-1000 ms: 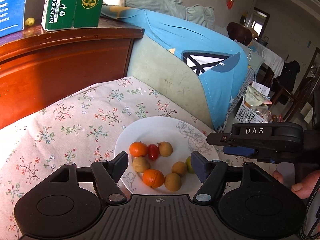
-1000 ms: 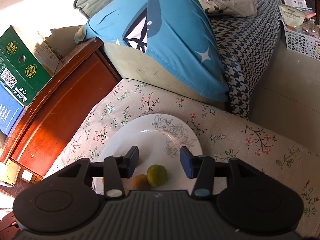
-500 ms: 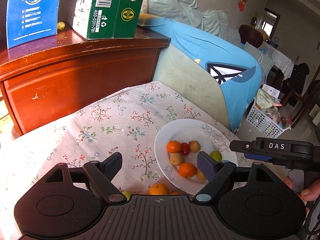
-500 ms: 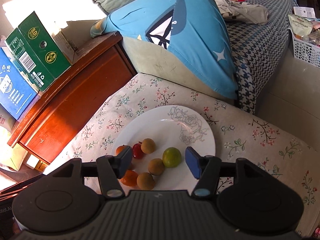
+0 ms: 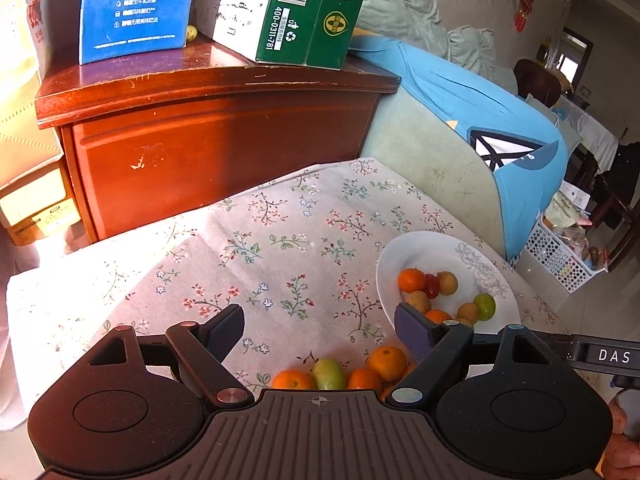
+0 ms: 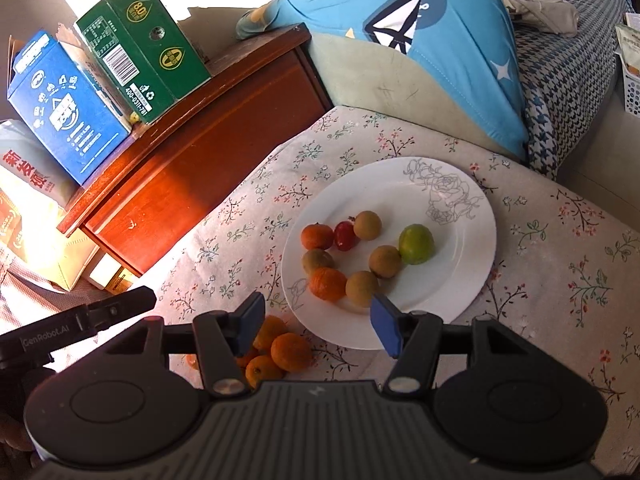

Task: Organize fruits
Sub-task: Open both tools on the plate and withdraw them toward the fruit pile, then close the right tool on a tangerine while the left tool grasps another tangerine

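Both tongs gape, empty. Loose oranges (image 5: 386, 362) lie just below-ahead of left tongs (image 5: 318, 326) (nearer); plate (image 6: 472, 276) sits right-ahead, under right tongs (image 6: 318, 322).

One white plate (image 6: 472, 280) sits on the table (image 6: 560, 248). It holds eight fruits:
- two oranges, one at nine o'clock (image 6: 317, 237) and one at seven o'clock (image 6: 327, 284);
- one small red fruit (image 6: 345, 236);
- four brownish round fruits (image 6: 368, 225) (image 6: 385, 261) (image 6: 361, 288) (image 6: 317, 260);
- one green citrus (image 6: 416, 244) toward three o'clock.

Off the plate, at its seven o'clock on the cloth, lies a loose cluster. The left wrist view shows three oranges (image 5: 387, 362) (image 5: 292, 380) (image 5: 363, 380) there, with a sliver of perhaps a fourth, and one green fruit (image 5: 328, 373).

Two cartons stand on the wooden cabinet (image 6: 192, 152): one blue (image 6: 68, 108) and one green (image 6: 144, 44). One small yellowish fruit (image 5: 191, 33) sits between them.

Two claws are in view, one left (image 5: 319, 330) and one right (image 6: 318, 320).
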{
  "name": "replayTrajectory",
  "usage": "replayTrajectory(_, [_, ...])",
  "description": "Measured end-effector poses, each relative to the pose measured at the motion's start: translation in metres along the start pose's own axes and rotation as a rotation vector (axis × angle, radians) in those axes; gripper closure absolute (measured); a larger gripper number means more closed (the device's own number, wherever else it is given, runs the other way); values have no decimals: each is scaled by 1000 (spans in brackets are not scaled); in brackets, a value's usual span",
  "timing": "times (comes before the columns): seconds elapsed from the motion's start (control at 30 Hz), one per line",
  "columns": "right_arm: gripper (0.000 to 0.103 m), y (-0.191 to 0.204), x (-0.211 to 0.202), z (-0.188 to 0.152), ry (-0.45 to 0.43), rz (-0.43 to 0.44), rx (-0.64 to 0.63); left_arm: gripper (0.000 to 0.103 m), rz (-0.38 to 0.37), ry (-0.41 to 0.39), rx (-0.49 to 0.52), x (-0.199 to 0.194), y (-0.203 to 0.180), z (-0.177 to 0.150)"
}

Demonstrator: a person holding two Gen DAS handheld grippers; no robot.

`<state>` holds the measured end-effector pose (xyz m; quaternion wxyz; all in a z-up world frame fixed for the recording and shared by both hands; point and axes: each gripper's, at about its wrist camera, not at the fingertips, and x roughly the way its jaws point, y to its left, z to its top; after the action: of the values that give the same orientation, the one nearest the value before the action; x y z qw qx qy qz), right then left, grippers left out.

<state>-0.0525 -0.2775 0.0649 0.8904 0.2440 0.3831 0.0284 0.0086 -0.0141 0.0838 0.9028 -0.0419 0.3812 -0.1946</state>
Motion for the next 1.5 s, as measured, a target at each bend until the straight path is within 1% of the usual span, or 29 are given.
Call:
replayTrajectory(0.07, [45,6,2,-9,21,16,-10,20,5,14,1,2,5,-4])
replayTrajectory(0.13, [45,11,5,-17,43,22,-16,20,25,23,9,4,7,-9])
replayTrajectory(0.33, [45,19,20,-33,85,13,-21,20,63,69,29,14,12,-20])
replayTrajectory(0.5, [45,19,33,-37,84,-7,-4,20,90,107,32,22,17,-24])
replayTrajectory(0.6, [45,19,41,-37,91,-16,17,20,89,133,18,26,21,-26])
replayTrajectory(0.7, [45,20,48,-37,89,-26,29,21,91,137,22,27,23,-28])
replayTrajectory(0.77, [54,21,52,-36,89,-33,31,21,89,136,36,27,23,-29])
replayTrajectory(0.87, [61,21,58,-37,95,-37,51,23,78,130,46,26,23,-31])
replayTrajectory(0.9, [61,20,60,-38,93,-32,57,24,71,132,50,27,23,-32])
replayTrajectory(0.93, [63,20,60,-38,88,-31,60,28,65,134,55,27,22,-32])
replayTrajectory(0.97, [67,20,61,-38,84,-30,60,31,63,140,60,29,21,-34])
replayTrajectory(1.0, [68,21,61,-37,83,-24,59,33,60,145,62,31,21,-35])
replayTrajectory(1.07, [72,21,61,-36,85,-25,61,42,50,161,60,35,20,-37])
replayTrajectory(1.2, [72,21,60,-35,89,-26,70,48,43,170,59,40,19,-41])
replayTrajectory(1.27, [72,23,58,-35,86,-30,59,54,36,172,63,42,18,-41])
replayTrajectory(1.43, [72,24,54,-34,87,-17,56,60,22,175,73,45,17,-42])
replayTrajectory(1.5, [72,24,54,-34,87,-20,51,60,25,179,83,48,15,-44])
